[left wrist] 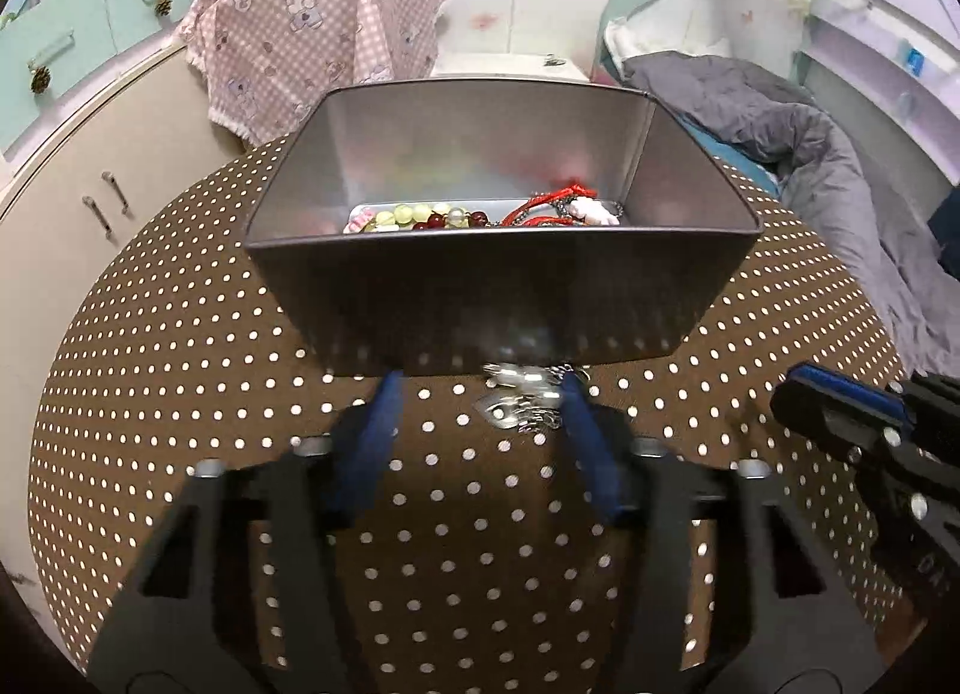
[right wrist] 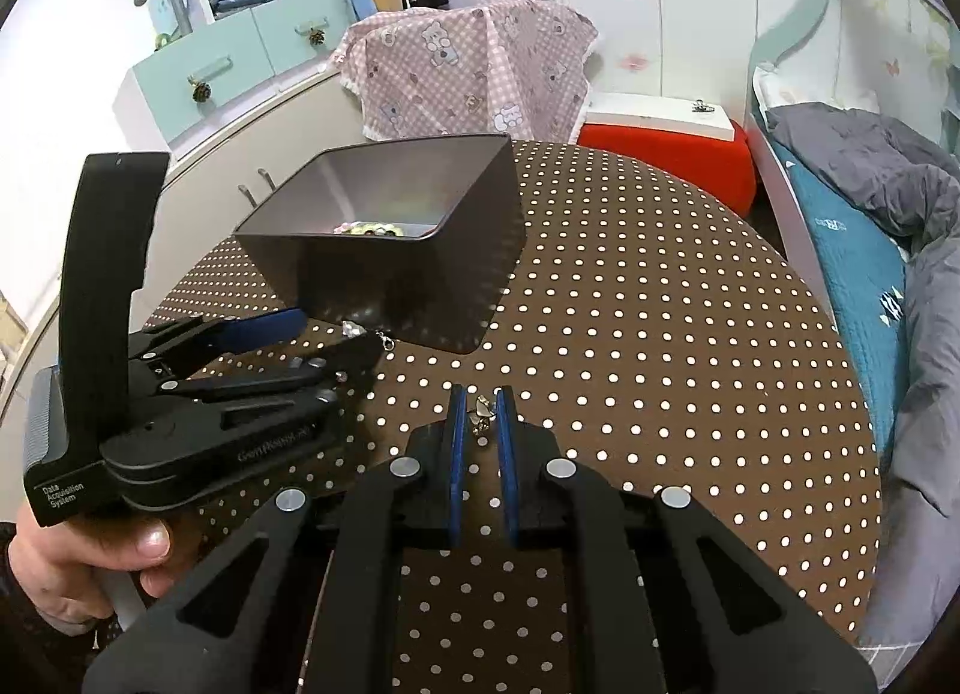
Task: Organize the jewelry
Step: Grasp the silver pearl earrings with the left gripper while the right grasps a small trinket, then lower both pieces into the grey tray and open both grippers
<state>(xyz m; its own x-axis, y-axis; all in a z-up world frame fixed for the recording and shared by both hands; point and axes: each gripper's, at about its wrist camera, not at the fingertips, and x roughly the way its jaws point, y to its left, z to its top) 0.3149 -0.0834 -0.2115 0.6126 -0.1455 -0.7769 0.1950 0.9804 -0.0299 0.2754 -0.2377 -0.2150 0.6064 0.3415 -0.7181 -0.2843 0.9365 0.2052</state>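
A dark metal box (left wrist: 504, 286) stands on the brown polka-dot table (left wrist: 180, 370); it also shows in the right wrist view (right wrist: 414, 274). Inside lie a bead bracelet (left wrist: 414, 217) and red cord jewelry (left wrist: 552, 208). My left gripper (left wrist: 480, 394) is open, its blue fingers either side of a silver chain piece (left wrist: 519, 397) lying in front of the box; that gripper shows in the right wrist view (right wrist: 336, 334). My right gripper (right wrist: 480, 400) is nearly closed around a small silver charm (right wrist: 482, 412) just above the table.
A pink checked cloth (right wrist: 474, 70) drapes over furniture behind the table. A red stool with a white box (right wrist: 666, 148) stands at the back right. A bed with grey bedding (right wrist: 888, 214) runs along the right. Cabinets (left wrist: 90, 202) stand left.
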